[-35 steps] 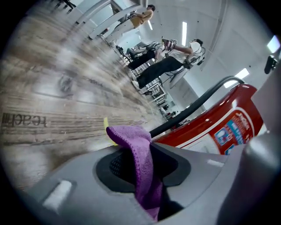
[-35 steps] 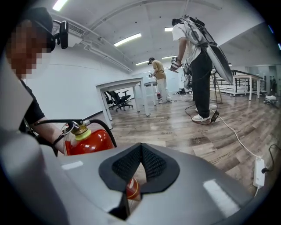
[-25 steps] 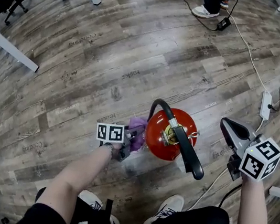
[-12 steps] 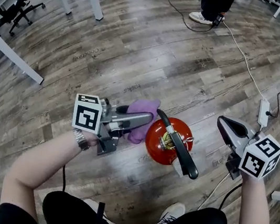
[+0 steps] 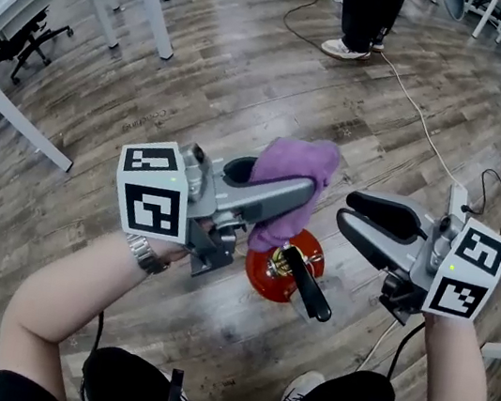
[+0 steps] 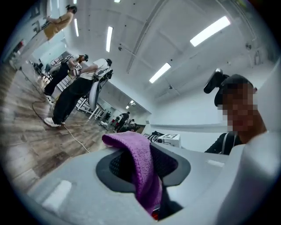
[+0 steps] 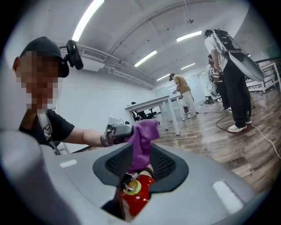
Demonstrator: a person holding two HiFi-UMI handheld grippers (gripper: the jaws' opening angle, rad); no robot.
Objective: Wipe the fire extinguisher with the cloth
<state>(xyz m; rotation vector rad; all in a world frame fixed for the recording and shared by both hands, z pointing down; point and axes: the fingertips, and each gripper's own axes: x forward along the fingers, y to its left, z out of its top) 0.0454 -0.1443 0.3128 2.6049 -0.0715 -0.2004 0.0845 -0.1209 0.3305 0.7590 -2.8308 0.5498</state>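
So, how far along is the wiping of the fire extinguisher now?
Done: the left gripper has its jaws shut on the purple cloth. In hand: the cloth hangs above the red fire extinguisher, which stands upright on the floor; contact is unclear. The right gripper holds nothing, its jaws opening. Left: wiping the body; nothing shows how much is clean.

The cloth (image 5: 300, 160) is purple. The fire extinguisher (image 5: 262, 275) is red with a black handle (image 5: 308, 285) and a yellow-green collar (image 7: 133, 188). The floor (image 5: 251, 81) is grey-brown wood grain, crossed by a white cable (image 5: 420, 123). The left hand-held gripper (image 5: 301, 192) is grey, its cube (image 5: 152, 193) white with black squares.
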